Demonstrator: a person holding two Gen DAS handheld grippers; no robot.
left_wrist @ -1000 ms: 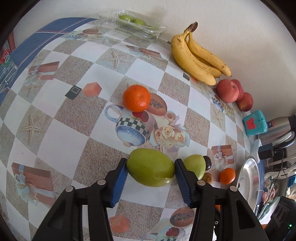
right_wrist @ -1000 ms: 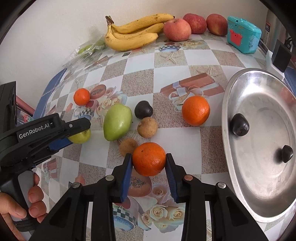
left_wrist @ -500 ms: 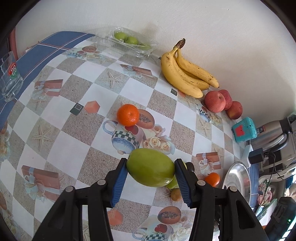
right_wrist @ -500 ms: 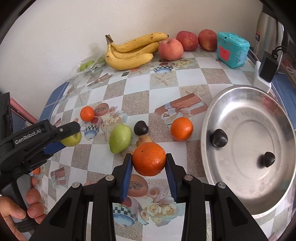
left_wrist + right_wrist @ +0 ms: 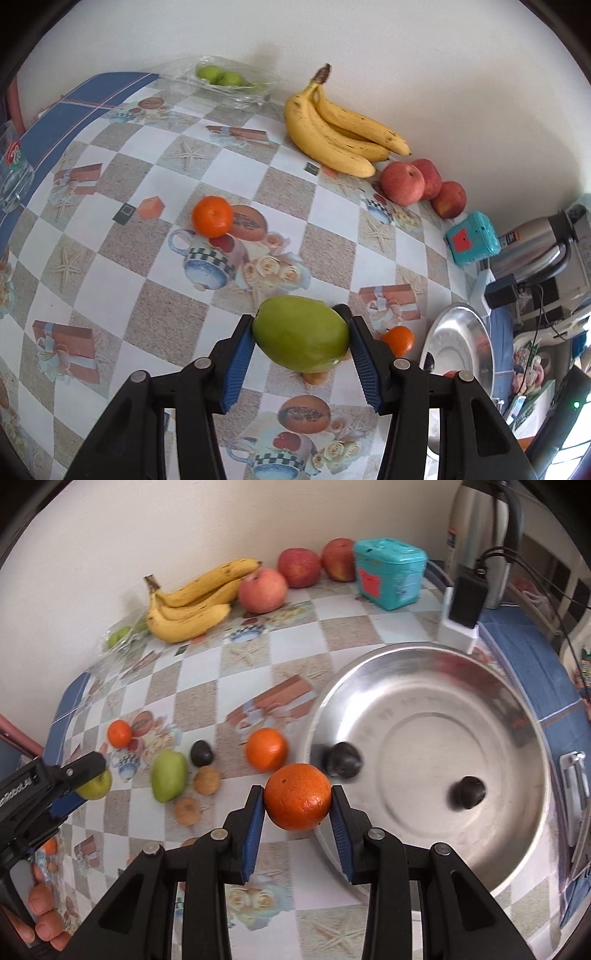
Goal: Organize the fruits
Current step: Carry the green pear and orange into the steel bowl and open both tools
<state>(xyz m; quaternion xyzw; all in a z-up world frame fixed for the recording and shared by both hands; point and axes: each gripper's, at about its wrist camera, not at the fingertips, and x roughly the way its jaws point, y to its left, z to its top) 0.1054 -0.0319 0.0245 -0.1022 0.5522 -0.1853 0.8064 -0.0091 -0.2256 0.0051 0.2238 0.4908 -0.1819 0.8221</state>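
Each claw grips one fruit clear of the worktop, the left claw (image 5: 301, 334) a mango (image 5: 301, 332), the right claw (image 5: 297, 803) an orange (image 5: 297, 796), likely bound for the pan (image 5: 524, 853).

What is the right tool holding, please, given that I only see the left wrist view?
Observer: The right tool is shut on an orange.
Operator: Thank you. Is there any fruit in the metal bowl?
Observer: Yes, two dark fruits lie in it, one by its left wall and one nearer the middle.
Operator: And what lies on the table behind the green fruit in my view?
Observer: A second green fruit, a dark fruit and two small brown fruits lie close together there.
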